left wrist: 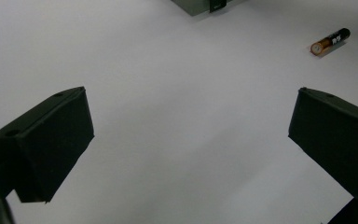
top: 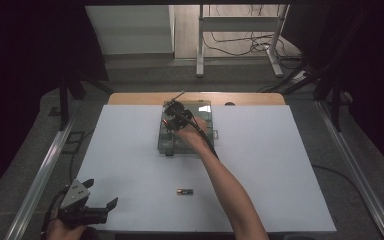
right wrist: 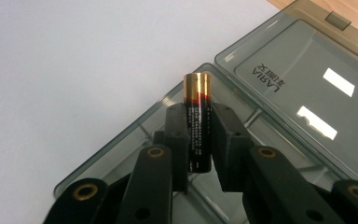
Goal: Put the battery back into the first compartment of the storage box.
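— What am I looking at, biggest thing first?

— The big white table (top: 130, 165) is holding a clear grey plastic box (right wrist: 279, 79). My right gripper (right wrist: 199, 135) is pinching a black-and-gold battery (right wrist: 197, 122) over it. My left gripper (left wrist: 186, 144) is gaping wide, holding nothing.

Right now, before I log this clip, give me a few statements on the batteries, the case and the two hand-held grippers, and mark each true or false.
1. The right hand-held gripper clamps a battery. True.
2. That battery is held over the clear plastic case. True.
3. The left hand-held gripper holds the second battery. False: its jaws stand open and empty, and that battery lies loose on the white table.
4. The case's lid is shut. False: the lid lies folded open.
5. The loose battery lies inside the case. False: it lies on the table, apart from the case.
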`<action>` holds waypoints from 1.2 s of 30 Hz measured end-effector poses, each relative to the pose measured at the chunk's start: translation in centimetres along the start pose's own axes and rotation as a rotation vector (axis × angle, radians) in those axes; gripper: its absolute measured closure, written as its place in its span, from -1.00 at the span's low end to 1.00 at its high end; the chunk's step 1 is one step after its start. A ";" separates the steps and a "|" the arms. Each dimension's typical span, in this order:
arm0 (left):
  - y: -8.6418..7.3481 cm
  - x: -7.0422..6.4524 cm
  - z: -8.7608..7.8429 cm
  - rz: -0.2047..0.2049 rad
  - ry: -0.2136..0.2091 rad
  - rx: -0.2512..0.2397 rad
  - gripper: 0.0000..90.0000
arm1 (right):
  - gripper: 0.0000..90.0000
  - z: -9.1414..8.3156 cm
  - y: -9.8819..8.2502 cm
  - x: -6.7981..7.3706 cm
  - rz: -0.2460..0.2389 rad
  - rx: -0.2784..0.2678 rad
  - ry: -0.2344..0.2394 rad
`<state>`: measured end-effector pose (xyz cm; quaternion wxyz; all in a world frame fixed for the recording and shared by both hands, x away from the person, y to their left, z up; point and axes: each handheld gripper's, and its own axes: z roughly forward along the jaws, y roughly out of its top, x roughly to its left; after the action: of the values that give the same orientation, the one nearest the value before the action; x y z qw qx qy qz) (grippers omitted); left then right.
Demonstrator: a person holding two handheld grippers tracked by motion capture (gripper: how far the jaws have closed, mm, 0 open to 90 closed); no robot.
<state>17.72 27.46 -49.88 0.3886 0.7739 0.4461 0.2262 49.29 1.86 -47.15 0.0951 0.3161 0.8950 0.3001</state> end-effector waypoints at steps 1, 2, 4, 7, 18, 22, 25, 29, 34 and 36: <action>0.0 0.0 0.0 0.000 0.000 -0.001 -0.99 | 0.70 0.2 0.1 0.0 0.002 0.000 -0.005; 0.0 0.0 0.0 0.000 0.000 -0.001 -0.99 | 0.70 0.4 0.1 -0.1 0.003 -0.001 -0.010; 0.0 0.0 0.0 0.000 0.000 -0.002 -0.99 | 0.66 0.7 0.1 -0.1 0.007 0.000 -0.010; 0.0 0.0 0.0 0.000 -0.001 -0.002 -0.99 | 0.44 0.7 0.1 -0.1 0.018 -0.013 -0.006; 0.0 0.0 0.0 0.003 0.002 0.001 -0.99 | -0.07 -1.7 -0.9 0.6 -0.027 -0.024 0.010; 0.0 -0.1 0.0 0.004 0.003 0.003 -0.99 | -0.19 -2.6 -1.6 0.8 -0.050 -0.027 0.019; 0.0 -0.1 0.0 0.006 0.004 0.004 -0.99 | -0.27 -3.2 -2.2 1.0 -0.067 -0.025 0.036; 0.0 -0.1 0.0 0.002 0.003 0.003 -0.99 | -0.43 -4.1 -3.0 1.5 -0.093 -0.034 0.057; 0.0 -0.1 0.0 0.002 0.004 0.004 -0.99 | -0.67 -5.3 -3.8 2.0 -0.092 -0.056 0.096; 0.0 -0.1 0.1 0.003 0.004 0.004 -0.99 | -0.76 -5.7 -4.1 2.3 -0.105 -0.056 0.095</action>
<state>17.74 27.36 -49.88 0.3857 0.7749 0.4460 0.2275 43.31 -2.00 -44.96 0.0769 0.2512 0.9051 0.3344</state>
